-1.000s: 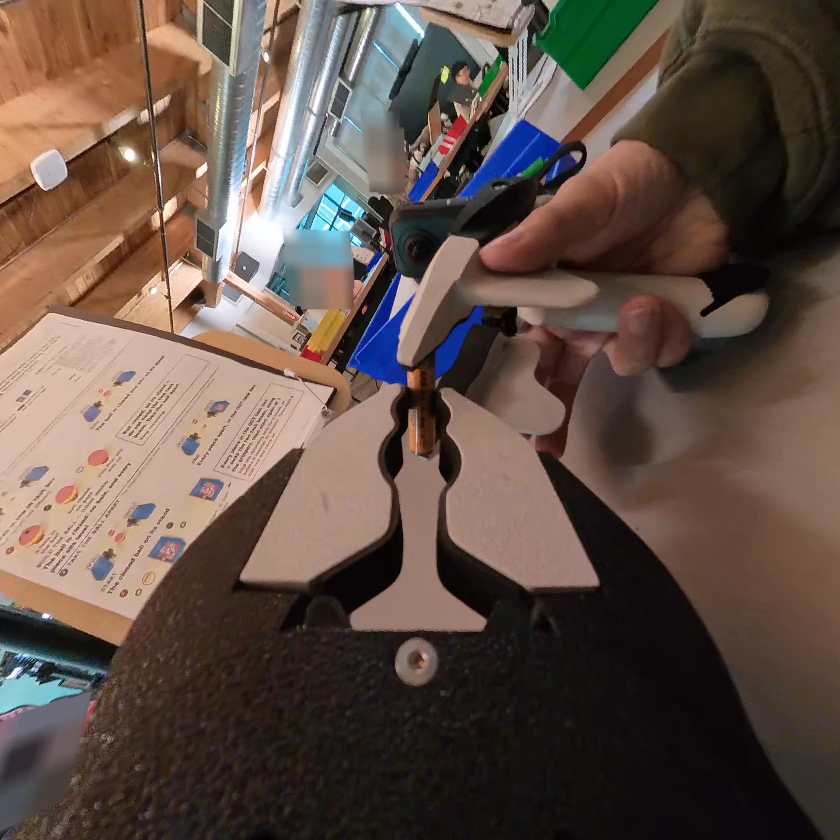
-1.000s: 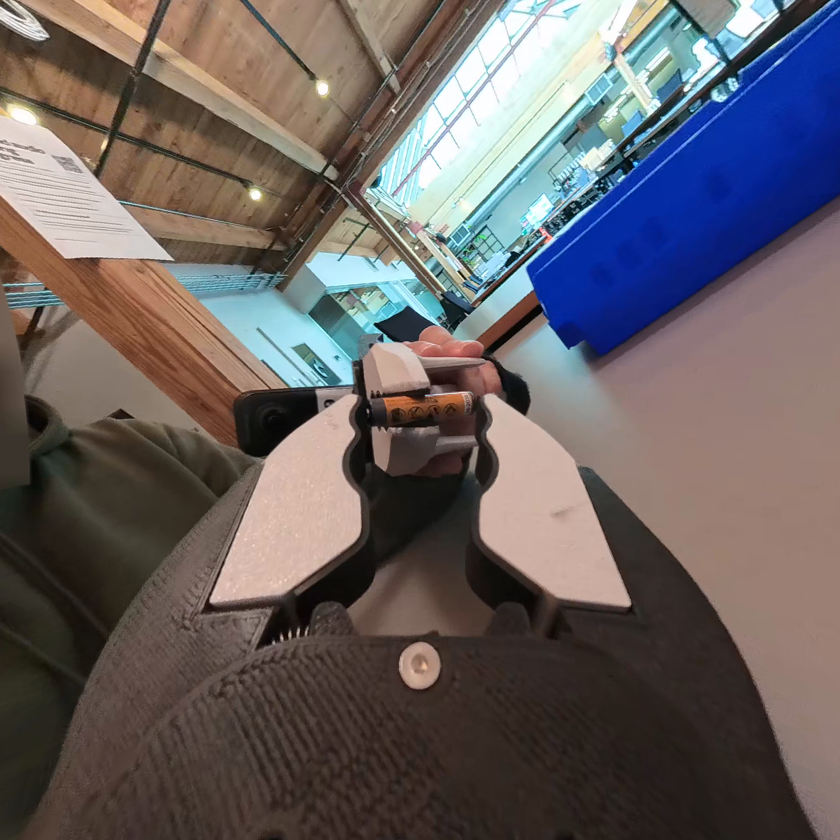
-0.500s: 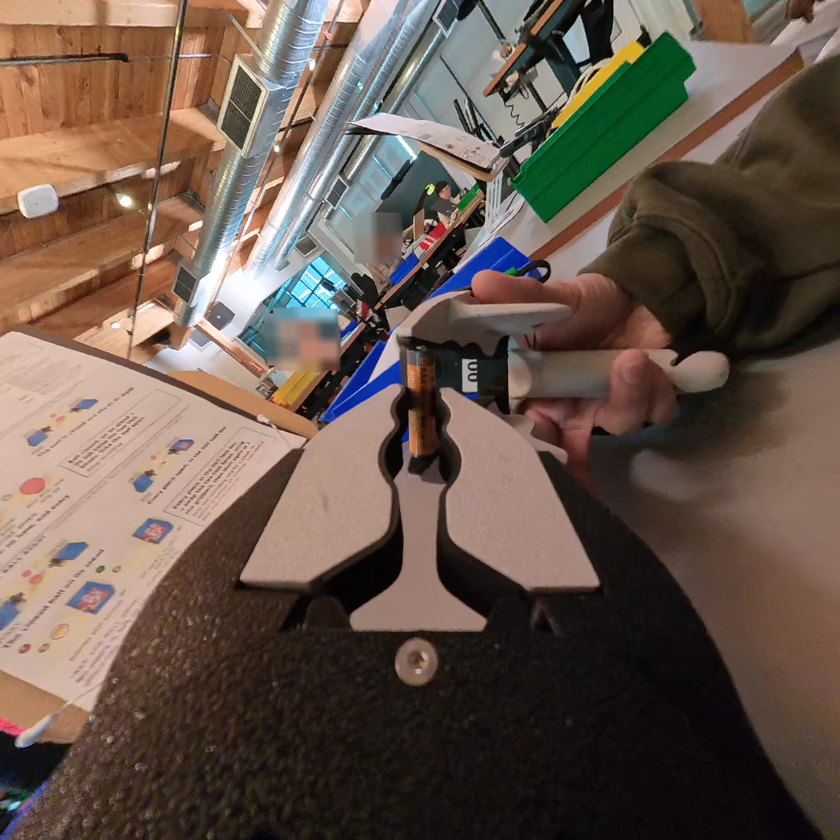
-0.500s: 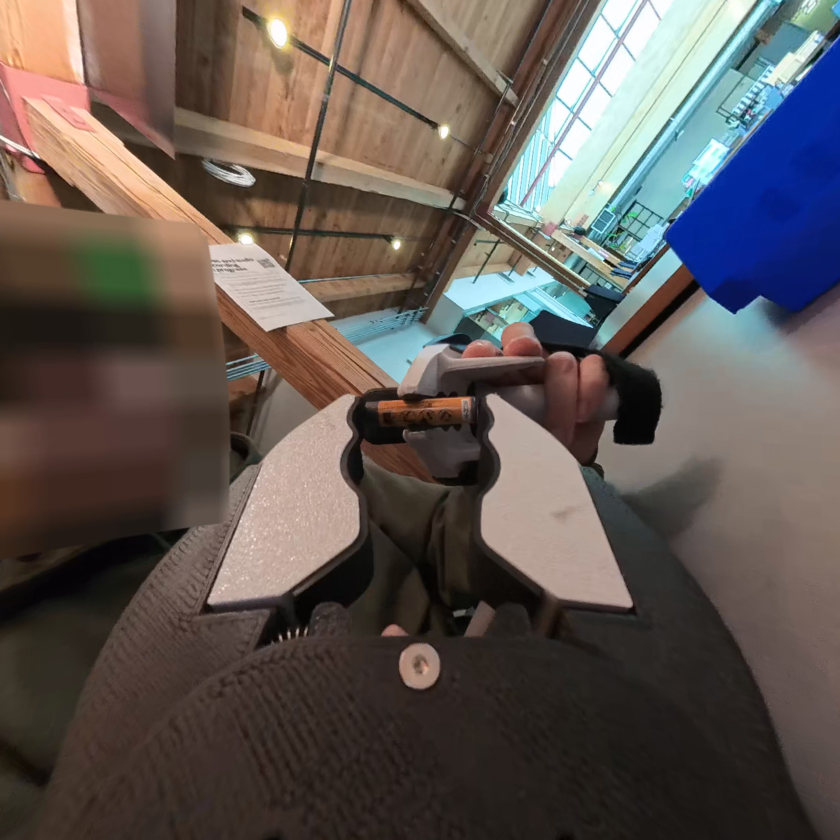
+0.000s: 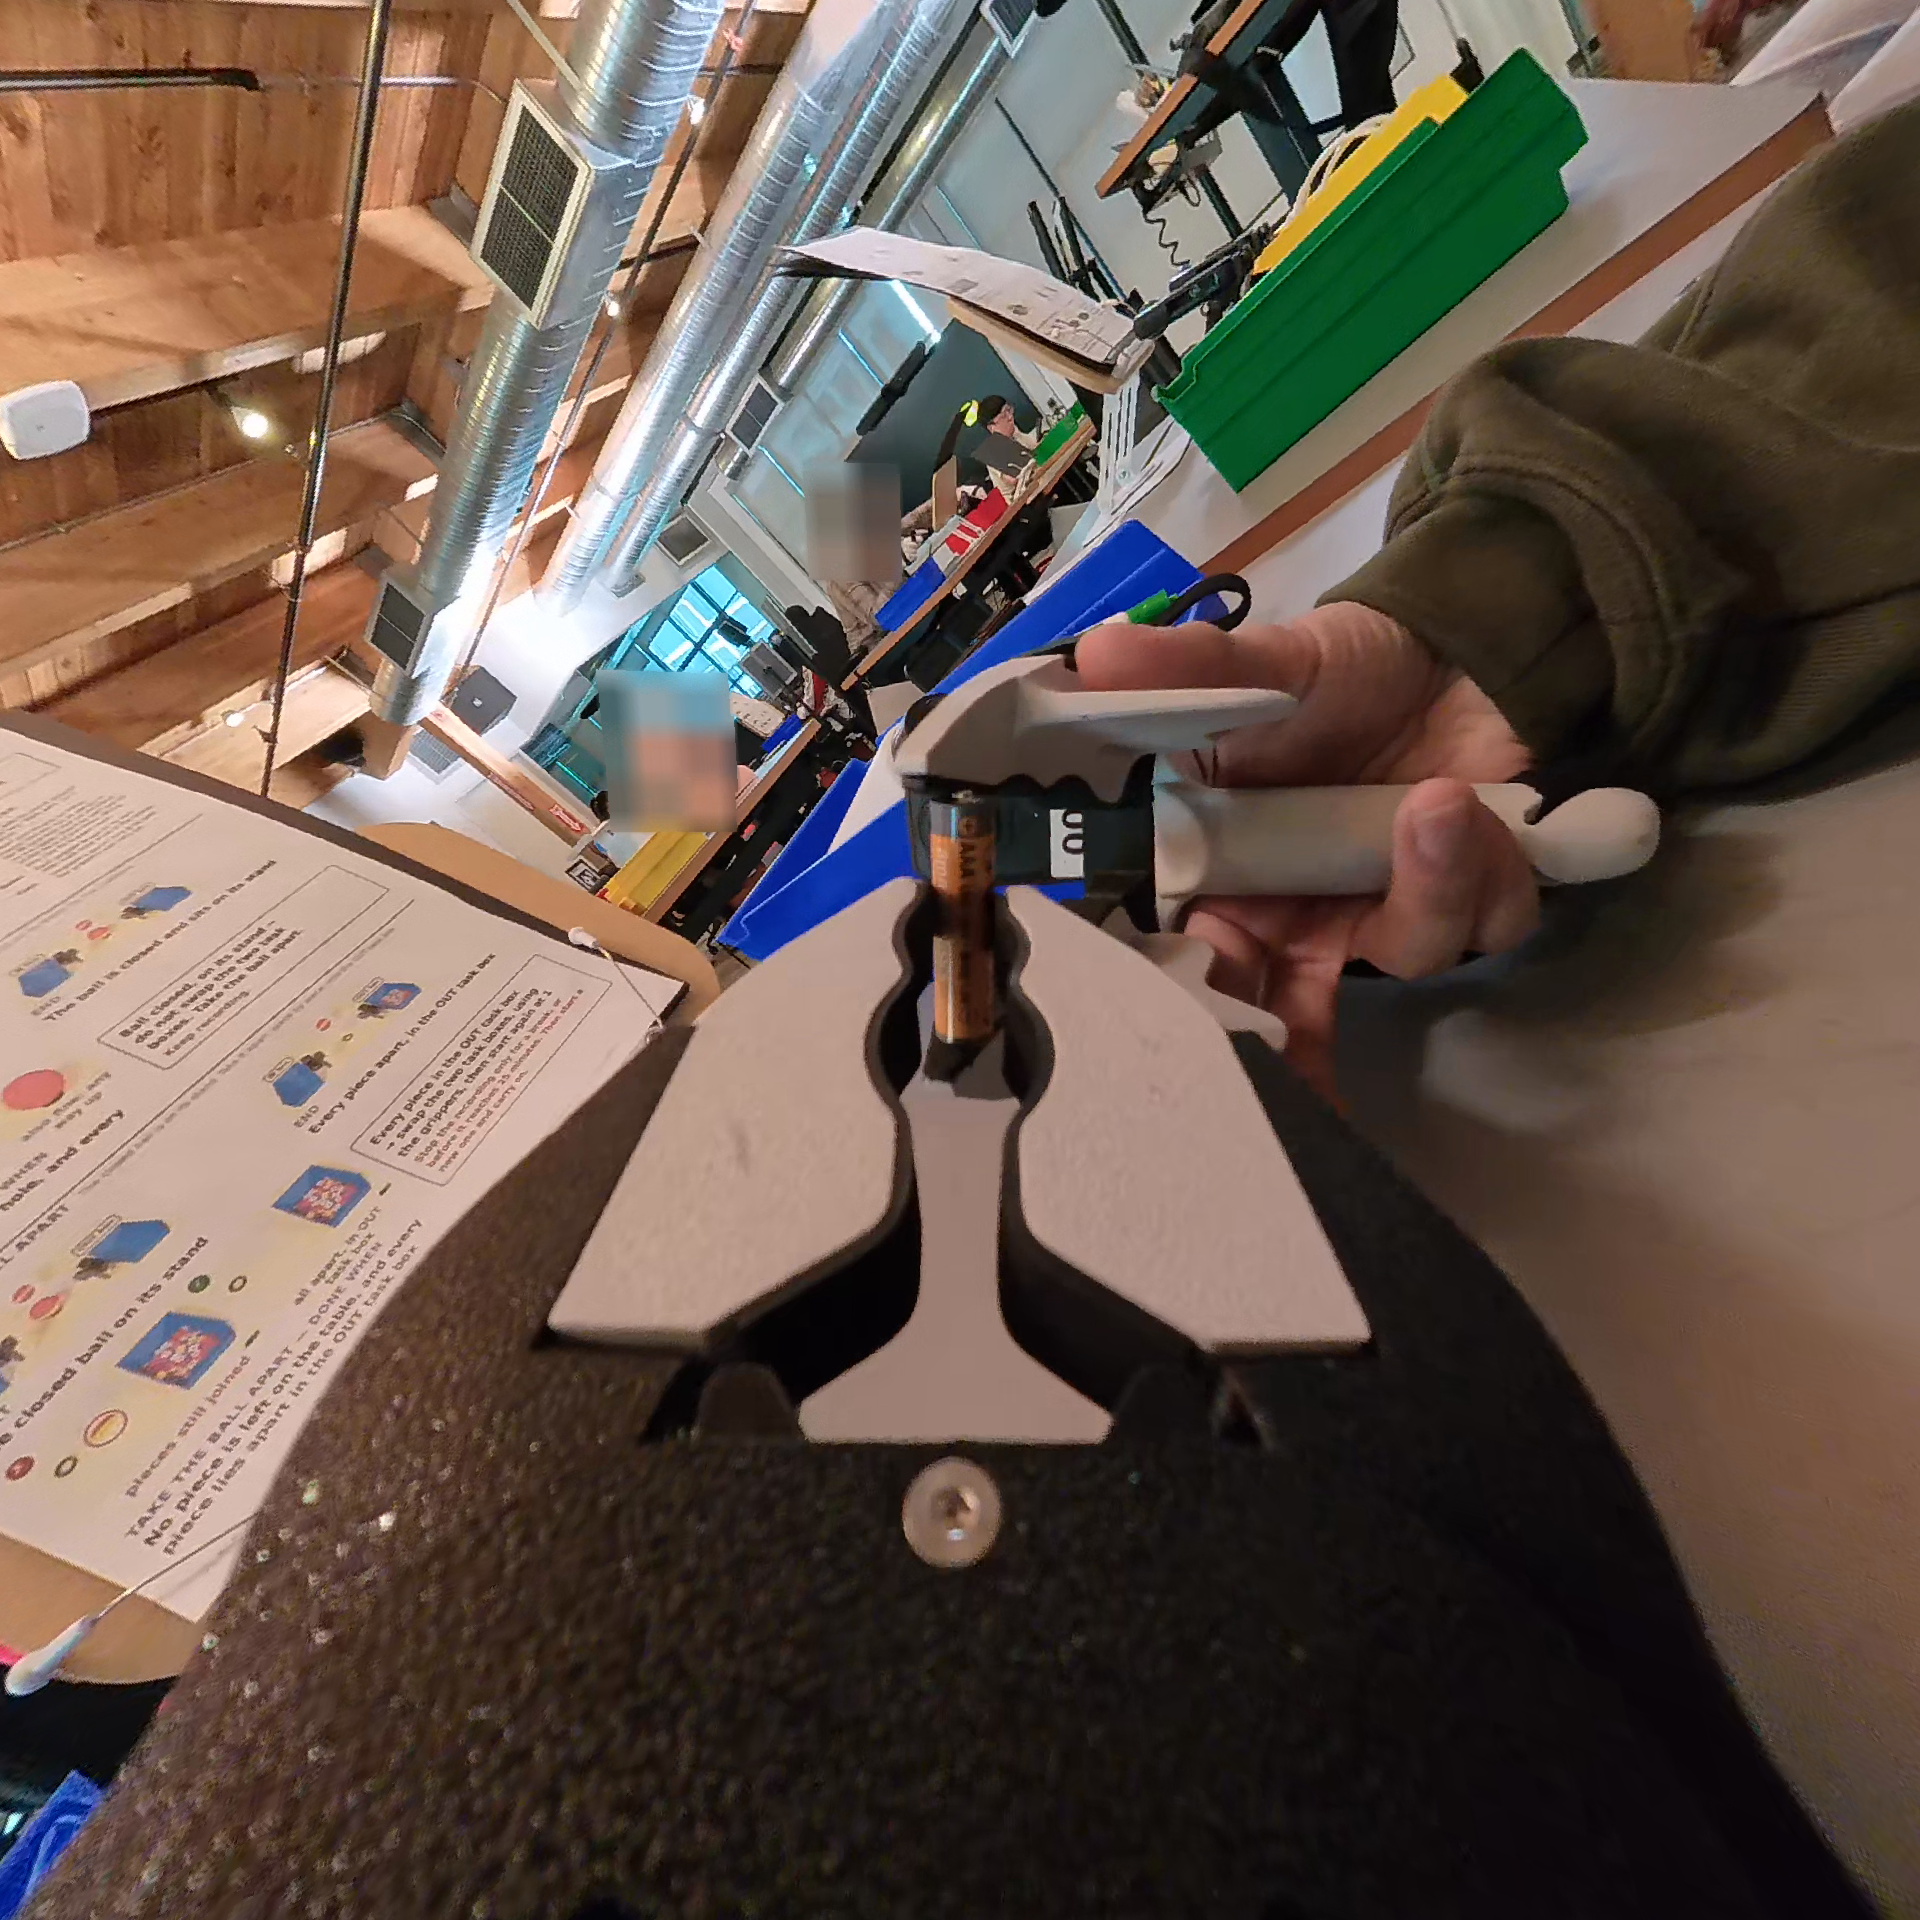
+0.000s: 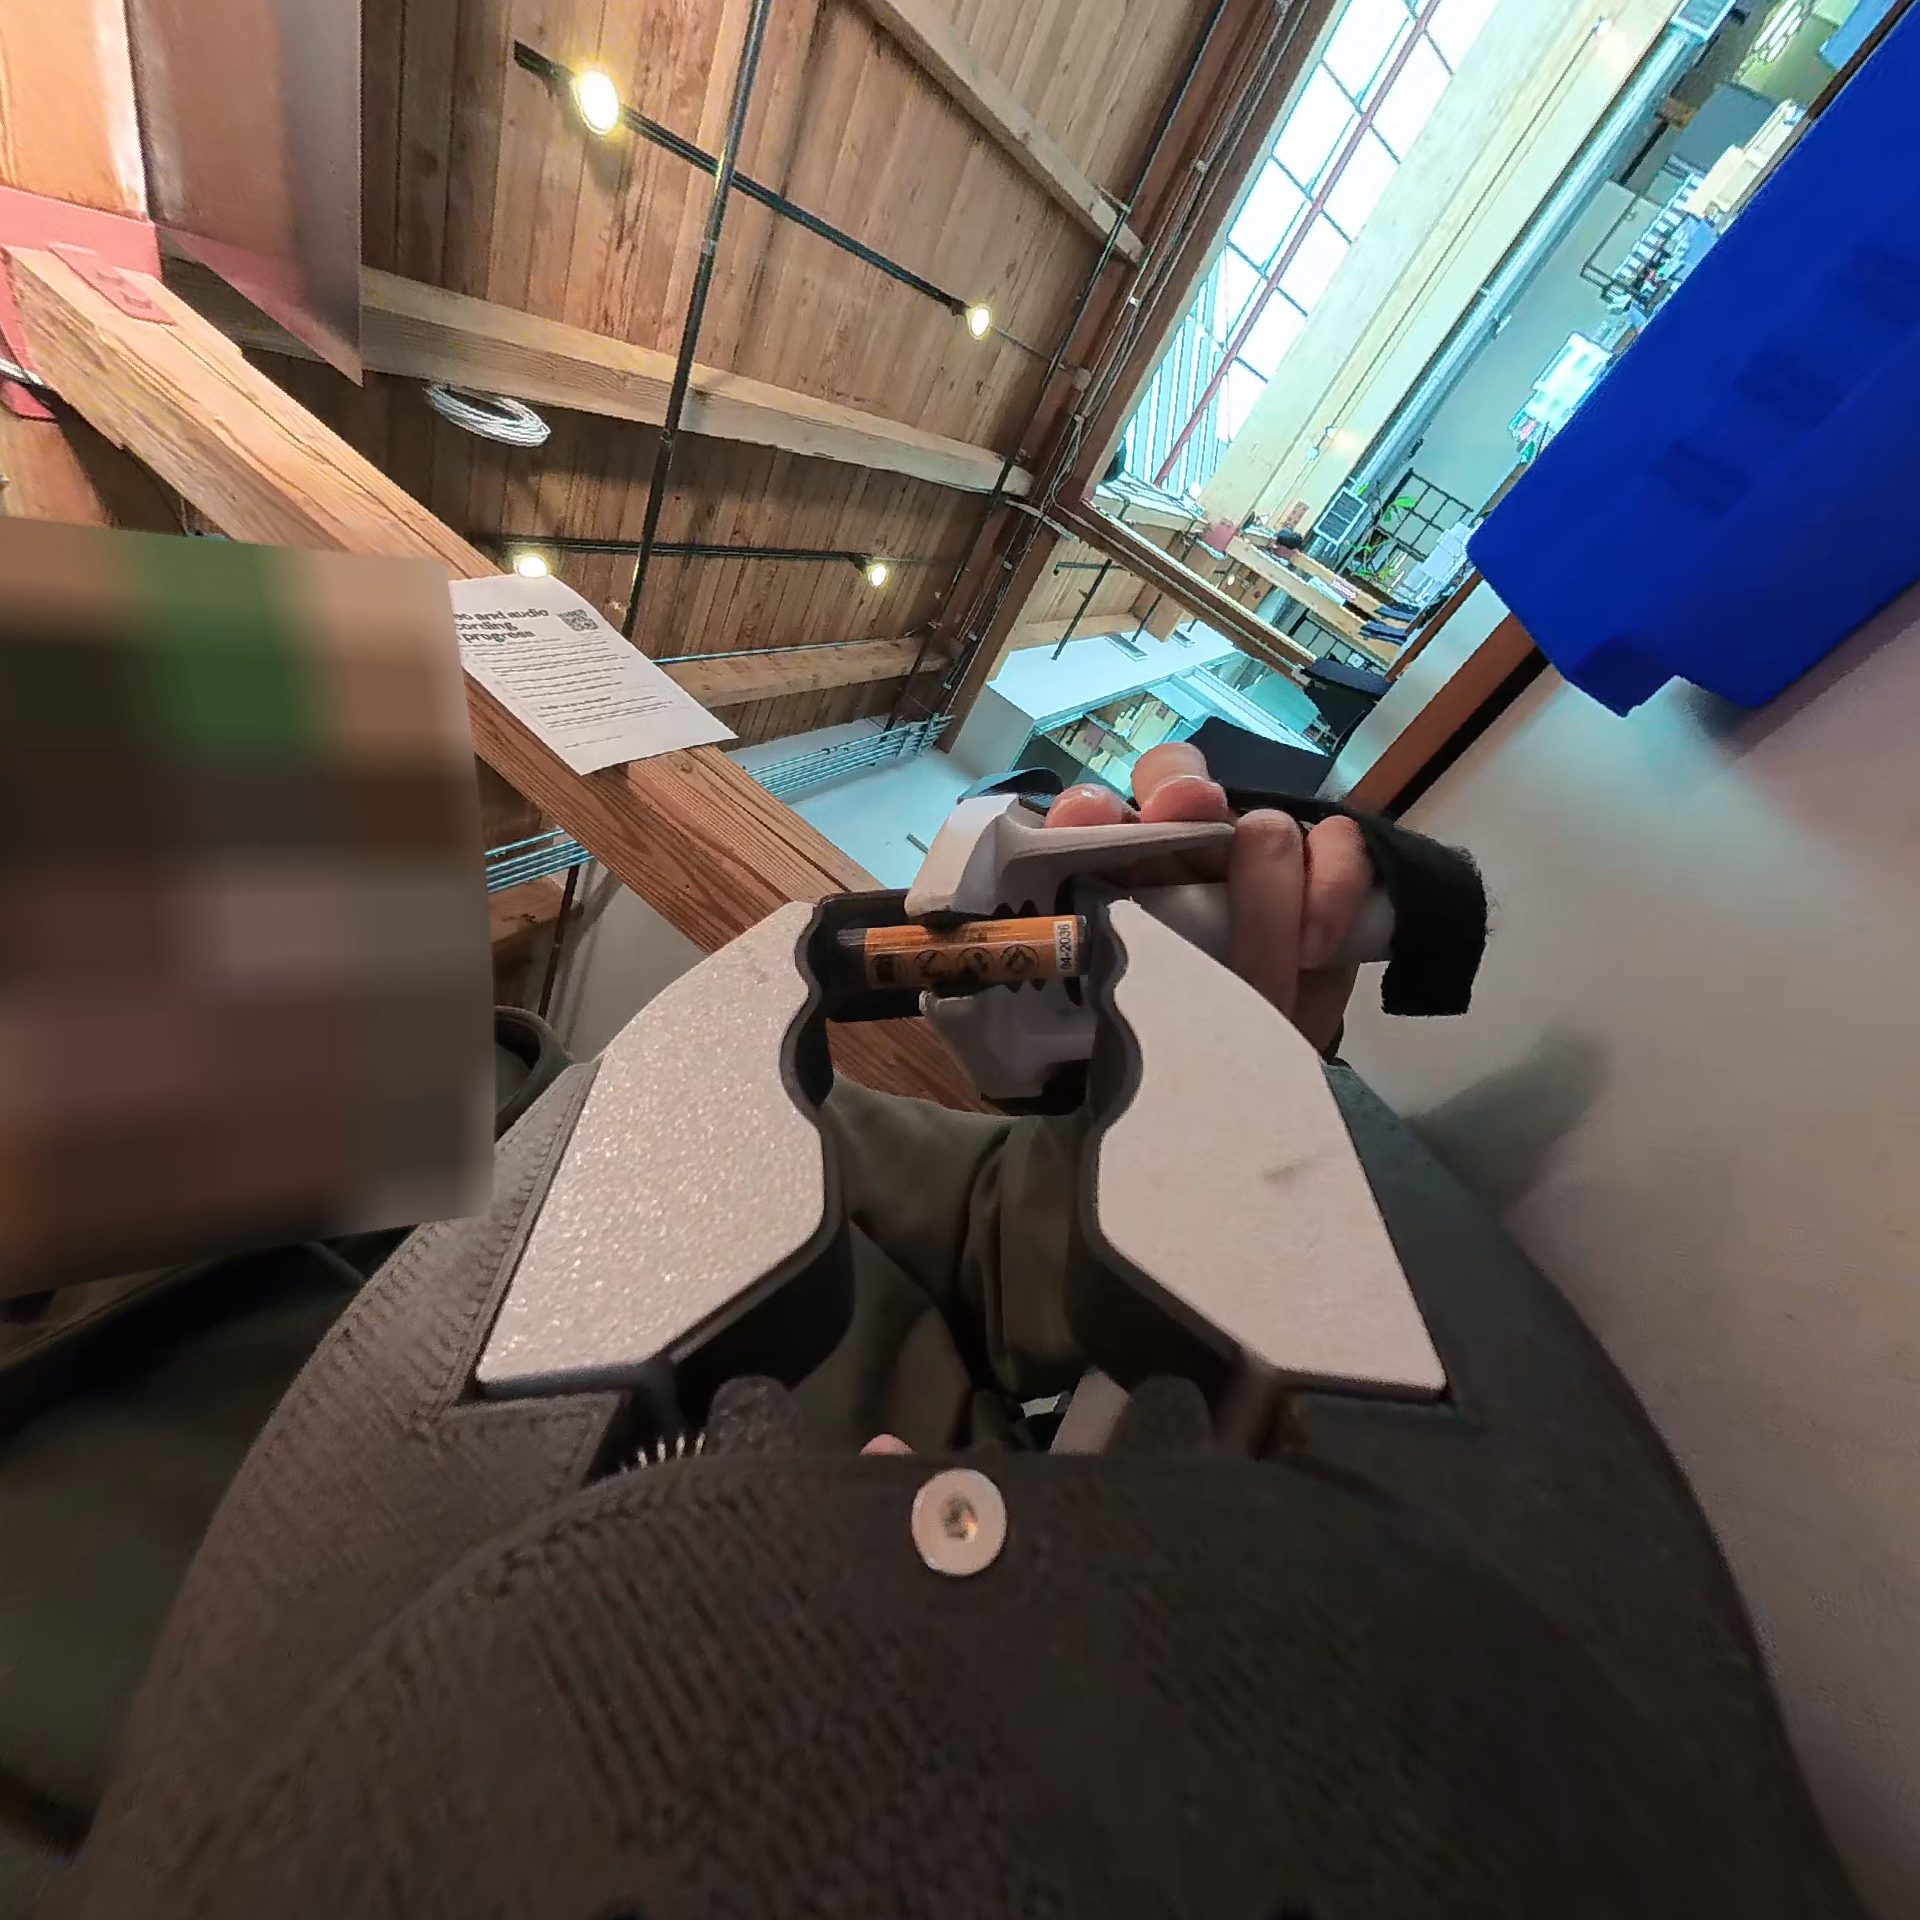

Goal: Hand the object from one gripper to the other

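Observation:
An orange-and-black AAA battery is held in the air between both grippers. My left gripper is shut on its body, with the battery pointing forward out of the finger notch. My right gripper spans the battery lengthwise, with one end against each fingertip. In the left wrist view the right gripper's upper finger caps the battery's far end; its lower finger is mostly hidden. In the right wrist view the left gripper's white fingers clamp the battery from above and below. Bare hands hold both handles.
A grey table lies below, also in the right wrist view. A printed sheet on a clipboard stands at left. A blue bin and green bins sit farther off. An olive sleeve is at right.
Both grippers have tilted and turned together with the battery between them, so the backgrounds have shifted. More of the battery shows in the left wrist view. Neither grip has visibly changed.

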Motion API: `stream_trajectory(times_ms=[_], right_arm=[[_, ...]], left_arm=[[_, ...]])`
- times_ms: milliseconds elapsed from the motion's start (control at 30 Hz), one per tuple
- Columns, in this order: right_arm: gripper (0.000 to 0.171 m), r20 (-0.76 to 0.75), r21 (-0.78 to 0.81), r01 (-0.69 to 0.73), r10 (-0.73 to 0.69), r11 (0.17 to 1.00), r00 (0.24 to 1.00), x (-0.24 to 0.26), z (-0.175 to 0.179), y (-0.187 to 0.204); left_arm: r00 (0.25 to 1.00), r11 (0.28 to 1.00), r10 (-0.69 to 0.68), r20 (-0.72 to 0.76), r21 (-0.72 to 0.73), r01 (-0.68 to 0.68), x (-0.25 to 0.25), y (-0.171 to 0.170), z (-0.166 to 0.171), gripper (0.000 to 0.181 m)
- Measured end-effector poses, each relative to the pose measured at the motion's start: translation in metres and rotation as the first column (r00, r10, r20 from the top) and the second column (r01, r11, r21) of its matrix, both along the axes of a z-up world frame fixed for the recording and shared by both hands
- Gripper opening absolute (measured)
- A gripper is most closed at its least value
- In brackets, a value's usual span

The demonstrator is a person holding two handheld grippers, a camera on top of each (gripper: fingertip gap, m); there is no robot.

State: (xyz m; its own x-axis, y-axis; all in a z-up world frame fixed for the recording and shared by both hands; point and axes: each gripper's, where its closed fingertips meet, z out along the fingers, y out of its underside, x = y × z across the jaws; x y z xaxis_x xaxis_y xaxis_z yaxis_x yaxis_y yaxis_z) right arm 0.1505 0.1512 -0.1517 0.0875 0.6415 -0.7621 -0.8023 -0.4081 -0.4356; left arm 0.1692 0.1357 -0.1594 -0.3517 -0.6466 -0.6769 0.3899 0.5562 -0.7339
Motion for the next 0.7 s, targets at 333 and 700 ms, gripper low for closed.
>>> stream_trajectory(times_ms=[333,700], right_arm=[[0.047,0.135,0.035,0.062,-0.066,0.997,0.989,0.0,-0.005,0.003],[0.047,0.661,0.705,0.286,-0.748,0.649,0.069,0.025,0.008,-0.001]], left_arm=[[0.999,1.0,0.018,-0.031,-0.019,-0.018,0.003,0.005,-0.003,0.01],[0.802,0.719,-0.427,-0.419,-0.695,0.02,0.0,0.012,-0.003,0.04]])
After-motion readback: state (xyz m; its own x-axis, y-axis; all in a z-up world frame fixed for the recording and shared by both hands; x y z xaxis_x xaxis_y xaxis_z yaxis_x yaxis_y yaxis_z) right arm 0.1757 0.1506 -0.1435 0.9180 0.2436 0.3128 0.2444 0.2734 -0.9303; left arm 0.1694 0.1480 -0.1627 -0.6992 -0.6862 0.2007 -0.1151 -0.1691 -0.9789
